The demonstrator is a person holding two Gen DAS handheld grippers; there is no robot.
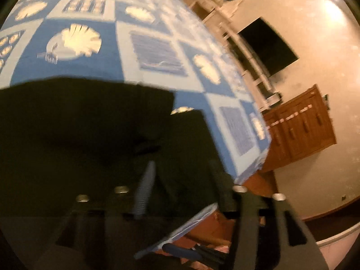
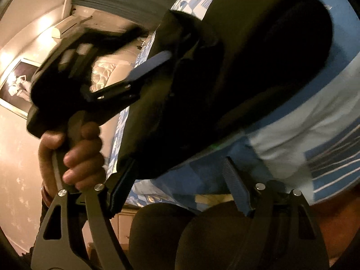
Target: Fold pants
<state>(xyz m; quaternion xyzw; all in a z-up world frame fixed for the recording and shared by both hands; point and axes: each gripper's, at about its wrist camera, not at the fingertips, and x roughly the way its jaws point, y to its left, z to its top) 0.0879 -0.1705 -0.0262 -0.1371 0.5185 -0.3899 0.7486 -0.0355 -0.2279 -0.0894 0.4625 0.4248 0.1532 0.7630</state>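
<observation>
Both two-finger grippers, left [image 2: 144,78] and right [image 2: 177,186], had parted jaws gripping nothing, beside dark folded pants [image 2: 247,78] on the blue-and-white patterned bed [image 1: 108,51].

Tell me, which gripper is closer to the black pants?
Left, narrowly. The left gripper has a finger set right into the bunched folds of the pants; the right gripper sits open at their near edge, one finger just meeting the cloth.
</observation>
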